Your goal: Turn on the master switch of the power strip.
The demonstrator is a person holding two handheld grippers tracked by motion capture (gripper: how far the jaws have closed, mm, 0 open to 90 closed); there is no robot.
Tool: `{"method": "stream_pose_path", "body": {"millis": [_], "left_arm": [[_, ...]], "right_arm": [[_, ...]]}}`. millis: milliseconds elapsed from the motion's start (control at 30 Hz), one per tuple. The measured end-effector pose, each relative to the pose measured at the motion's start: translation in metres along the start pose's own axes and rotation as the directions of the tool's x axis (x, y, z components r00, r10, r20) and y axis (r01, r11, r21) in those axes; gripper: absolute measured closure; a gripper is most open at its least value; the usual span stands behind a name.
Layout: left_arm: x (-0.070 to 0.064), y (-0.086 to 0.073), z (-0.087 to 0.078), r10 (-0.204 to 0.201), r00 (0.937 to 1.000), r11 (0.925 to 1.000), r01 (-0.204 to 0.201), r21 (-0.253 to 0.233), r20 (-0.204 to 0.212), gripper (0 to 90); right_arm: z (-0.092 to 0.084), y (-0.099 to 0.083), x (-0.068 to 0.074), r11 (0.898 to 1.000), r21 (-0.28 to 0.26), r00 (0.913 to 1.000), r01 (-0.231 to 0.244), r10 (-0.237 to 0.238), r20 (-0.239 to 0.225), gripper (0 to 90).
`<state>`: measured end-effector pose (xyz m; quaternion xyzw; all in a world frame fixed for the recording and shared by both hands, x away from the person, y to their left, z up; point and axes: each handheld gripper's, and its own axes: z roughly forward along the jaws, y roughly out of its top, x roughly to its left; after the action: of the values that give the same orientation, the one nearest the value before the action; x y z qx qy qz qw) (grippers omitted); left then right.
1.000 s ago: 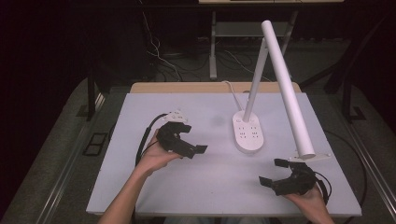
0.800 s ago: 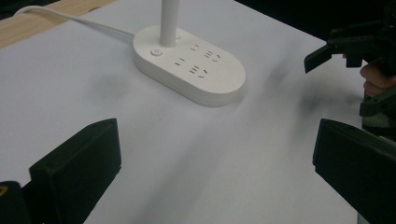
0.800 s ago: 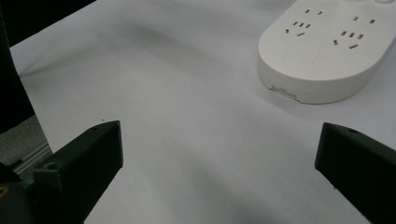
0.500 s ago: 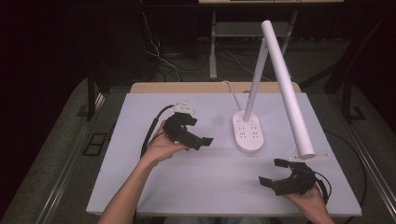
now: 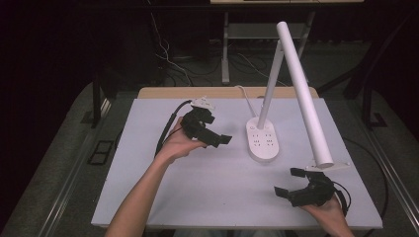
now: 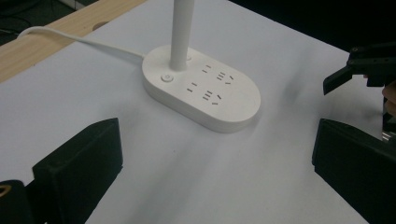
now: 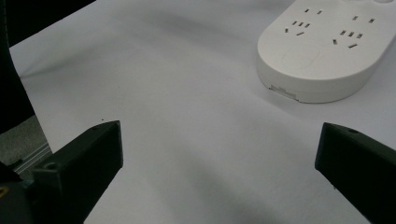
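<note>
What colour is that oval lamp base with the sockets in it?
The lamp base is plain white with small dark socket slots; the left gripper view shows it best.

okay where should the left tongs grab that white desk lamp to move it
Probably the upright stem just above the socket base, approached from the lamp's left, where the left tongs already hover open. The stem is slim enough to pinch; the base looks too broad and flat.

I see the white desk lamp [image 5: 276,98] upright at centre frame, its oval socket base [image 5: 262,138] flat on the desk, tube head slanting right.
</note>
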<state>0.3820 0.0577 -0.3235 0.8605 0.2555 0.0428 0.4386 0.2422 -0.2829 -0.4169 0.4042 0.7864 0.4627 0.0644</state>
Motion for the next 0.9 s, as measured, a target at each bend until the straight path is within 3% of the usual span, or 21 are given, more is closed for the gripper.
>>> {"method": "stream_pose_path", "body": {"millis": [567, 667, 900], "left_arm": [[0.003, 0.023, 0.030, 0.032, 0.9995, 0.9984, -0.032, 0.045, 0.005, 0.9], [0.004, 0.026, 0.037, 0.015, 0.9999, 0.9987, -0.015, 0.048, 0.006, 0.9], [0.009, 0.032, 0.048, 0.019, 0.9998, 0.9977, -0.019, 0.064, 0.004, 1.1]], "right_arm": [[0.000, 0.000, 0.000, 1.000, -0.002, 1.0000, 0.001, -0.001, 0.001, 0.5], [0.000, 0.000, 0.000, 1.000, -0.002, 1.0000, -0.002, 0.002, -0.001, 0.5], [0.000, 0.000, 0.000, 1.000, 0.000, 1.0000, 0.001, -0.001, -0.004, 0.5]]}}
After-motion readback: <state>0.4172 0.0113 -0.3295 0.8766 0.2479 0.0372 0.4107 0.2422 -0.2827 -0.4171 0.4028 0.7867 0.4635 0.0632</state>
